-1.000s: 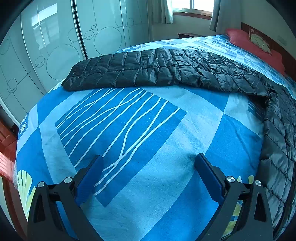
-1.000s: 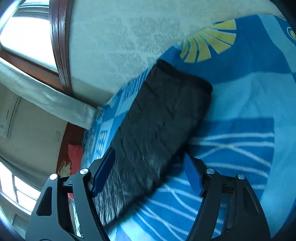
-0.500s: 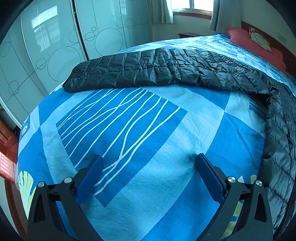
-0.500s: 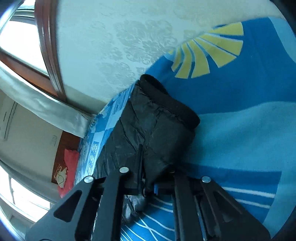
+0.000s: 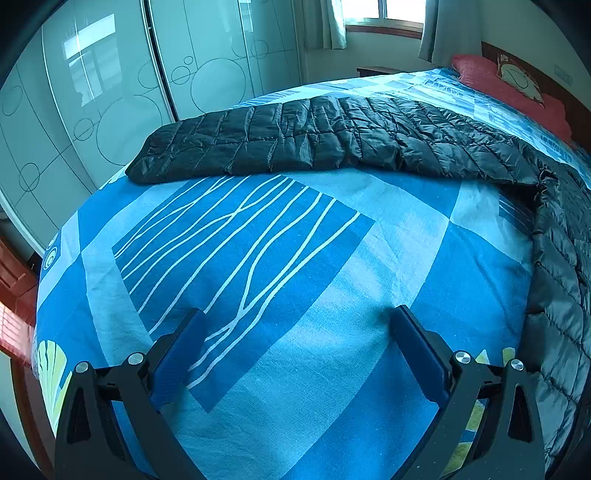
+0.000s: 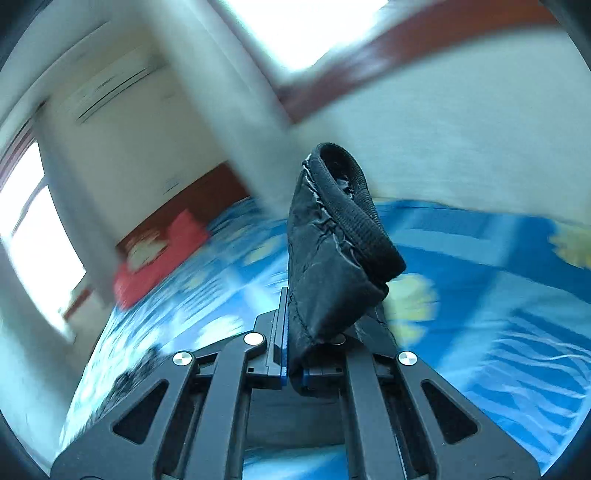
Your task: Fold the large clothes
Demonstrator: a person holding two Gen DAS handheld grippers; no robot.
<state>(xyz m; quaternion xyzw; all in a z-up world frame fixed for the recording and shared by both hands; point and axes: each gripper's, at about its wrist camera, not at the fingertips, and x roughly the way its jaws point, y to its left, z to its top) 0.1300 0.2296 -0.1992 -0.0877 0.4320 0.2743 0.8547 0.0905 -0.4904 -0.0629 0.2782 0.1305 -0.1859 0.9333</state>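
Bedroom surroundings are recorded in both views: a bed (image 5: pixel 295 332) covered by a blue patterned sheet with white wavy lines, a glossy wardrobe (image 5: pixel 110 92) with circle motifs at the left, a curtained window (image 5: pixel 380 11) at the far wall, and a red pillow (image 5: pixel 509 85) at the headboard.

A black quilted down jacket (image 5: pixel 332 136) is seen spread across the far part of the sheet in the left wrist view. One sleeve is laid out flat toward the wardrobe side, with its cuff near the bed's edge. The body of the garment is draped along the right edge of that view.

The left gripper (image 5: pixel 295 347) is held above bare sheet, well apart from the jacket. Its blue-padded jaws are spread wide and nothing is found between them.

The right gripper (image 6: pixel 293 369) is observed with its jaws pressed together on the other sleeve (image 6: pixel 332 258) of the jacket. The sleeve end is raised clear of the sheet, and its ribbed cuff (image 6: pixel 354 206) stands above the jaws with the opening visible. The background in the right wrist view is heavily blurred, so finer detail there cannot be determined.
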